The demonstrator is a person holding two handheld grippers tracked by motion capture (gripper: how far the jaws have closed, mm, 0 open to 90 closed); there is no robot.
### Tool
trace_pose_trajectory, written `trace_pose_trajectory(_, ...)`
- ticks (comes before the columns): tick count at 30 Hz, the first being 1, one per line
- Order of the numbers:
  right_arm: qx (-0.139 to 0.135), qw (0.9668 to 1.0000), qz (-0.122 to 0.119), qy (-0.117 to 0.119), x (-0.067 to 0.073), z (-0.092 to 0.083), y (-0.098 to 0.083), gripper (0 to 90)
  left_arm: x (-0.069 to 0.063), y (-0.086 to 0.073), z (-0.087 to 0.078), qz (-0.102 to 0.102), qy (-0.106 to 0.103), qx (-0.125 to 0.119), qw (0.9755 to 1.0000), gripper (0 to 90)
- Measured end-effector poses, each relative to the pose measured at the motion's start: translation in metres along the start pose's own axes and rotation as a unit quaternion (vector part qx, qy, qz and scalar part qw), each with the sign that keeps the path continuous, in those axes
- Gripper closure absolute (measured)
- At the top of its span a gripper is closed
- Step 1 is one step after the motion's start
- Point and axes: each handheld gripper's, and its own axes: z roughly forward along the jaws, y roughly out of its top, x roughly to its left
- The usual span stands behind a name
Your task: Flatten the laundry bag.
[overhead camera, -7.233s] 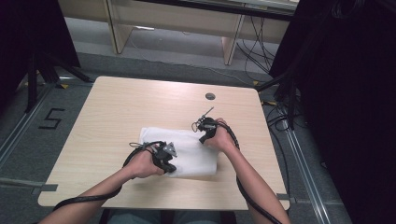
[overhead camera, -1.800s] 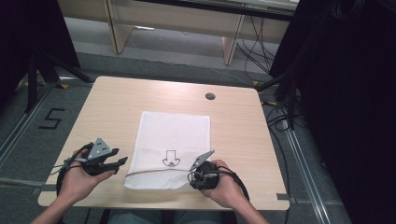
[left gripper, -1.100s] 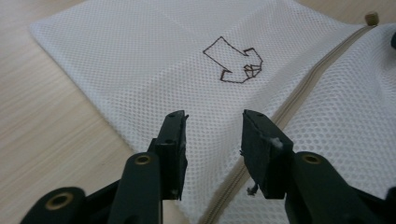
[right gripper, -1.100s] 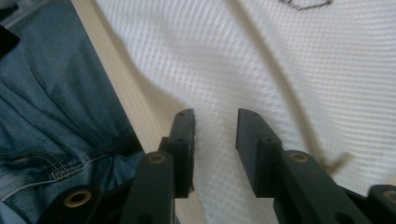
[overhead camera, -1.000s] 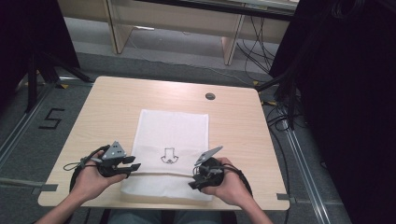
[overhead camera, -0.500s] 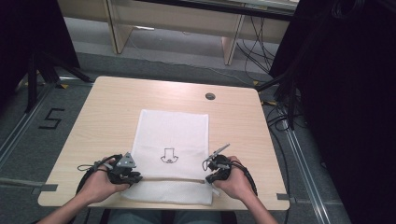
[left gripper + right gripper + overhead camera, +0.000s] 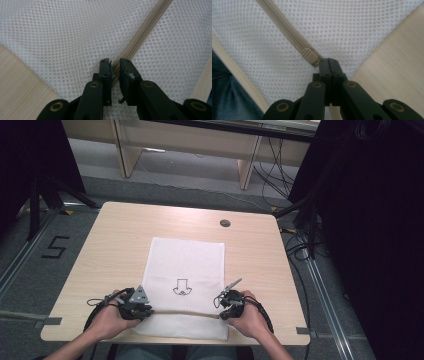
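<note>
Two grippers on mesh laundry bag (image 7: 187, 270): right gripper (image 7: 328, 62) clenched on zipper slider (image 7: 310, 56), left gripper (image 7: 115, 67) pinching zip tape (image 7: 140, 42); zip runs L–R btwn them.

The wooden table (image 7: 115, 245) lies bare left, right and beyond the white mesh laundry bag (image 7: 187, 265), giving open passage. A small round grommet (image 7: 225, 223) sits flush near the far edge. Both grippers crowd the bag's near end at the zipper (image 7: 182, 312).
</note>
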Motion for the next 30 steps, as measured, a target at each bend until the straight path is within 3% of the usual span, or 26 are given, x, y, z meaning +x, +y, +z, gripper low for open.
trace_pose_trajectory(3, 0.004, 0.9999, 0.016, -0.005, -0.001, -0.001, 0.000, 90.0, 0.002, 0.003, 0.001, 0.007, 0.009, 0.003, 0.9999, 79.0)
trace_pose_trajectory(4, -0.003, 1.0000, 0.000, -0.007, -0.004, 0.000, 0.000, 90.0, 0.001, 0.002, 0.001, 0.002, 0.006, -0.001, 1.0000, 79.0)
trace_pose_trajectory(8, -0.006, 1.0000, 0.000, -0.001, -0.005, 0.000, -0.001, 90.0, 0.003, 0.001, 0.000, -0.001, 0.008, -0.002, 1.0000, 79.0)
trace_pose_trajectory(10, -0.005, 0.9998, 0.016, 0.005, -0.003, 0.000, -0.002, 90.0, 0.003, 0.000, 0.000, -0.005, 0.006, -0.002, 1.0000, 78.9)
trace_pose_trajectory(13, -0.010, 0.9999, 0.010, 0.004, -0.002, 0.000, -0.003, 90.0, 0.003, 0.001, 0.000, -0.014, 0.003, 0.002, 0.9999, 78.5)
trace_pose_trajectory(14, -0.012, 0.9999, 0.009, 0.005, -0.003, 0.000, -0.003, 90.0, 0.005, 0.001, -0.001, -0.005, 0.008, 0.002, 1.0000, 78.0)
trace_pose_trajectory(16, -0.020, 0.9996, 0.015, 0.010, -0.005, -0.001, -0.005, 90.0, 0.004, 0.001, -0.001, -0.014, 0.000, -0.010, 0.9999, 74.8)
trace_pose_trajectory(17, -0.023, 0.9993, 0.027, 0.013, -0.005, -0.003, -0.006, 90.0, 0.005, 0.002, -0.003, -0.009, 0.000, -0.022, 0.9997, 73.9)
trace_pose_trajectory(18, -0.032, 0.9990, 0.028, 0.011, -0.007, -0.005, -0.007, 88.3, 0.004, 0.002, -0.003, -0.025, 0.001, -0.035, 0.9991, 73.0)
trace_pose_trajectory(20, -0.062, 0.9977, 0.026, 0.003, -0.012, -0.012, -0.009, 85.4, 0.004, 0.005, -0.006, -0.024, 0.004, -0.054, 0.9982, 70.1)
trace_pose_trajectory(21, -0.073, 0.9964, 0.042, 0.002, -0.012, -0.017, -0.010, 85.0, 0.004, 0.006, -0.007, -0.025, 0.003, -0.066, 0.9975, 68.2)
trace_pose_trajectory(23, -0.096, 0.9943, 0.046, -0.006, -0.017, -0.024, -0.013, 83.4, 0.004, 0.007, -0.008, -0.021, 0.008, -0.077, 0.9967, 62.7)
trace_pose_trajectory(26, -0.095, 0.9933, 0.066, -0.004, -0.020, -0.026, -0.017, 79.8, 0.004, 0.007, -0.008, -0.019, 0.007, -0.092, 0.9955, 57.0)
trace_pose_trajectory(27, -0.108, 0.9923, 0.060, -0.004, -0.022, -0.025, -0.018, 79.2, 0.004, 0.007, -0.008, -0.028, 0.009, -0.092, 0.9954, 55.0)
trace_pose_trajectory(30, -0.112, 0.9913, 0.069, 0.004, -0.023, -0.025, -0.019, 78.3, 0.003, 0.008, -0.008, -0.037, -0.012, -0.106, 0.9936, 50.4)
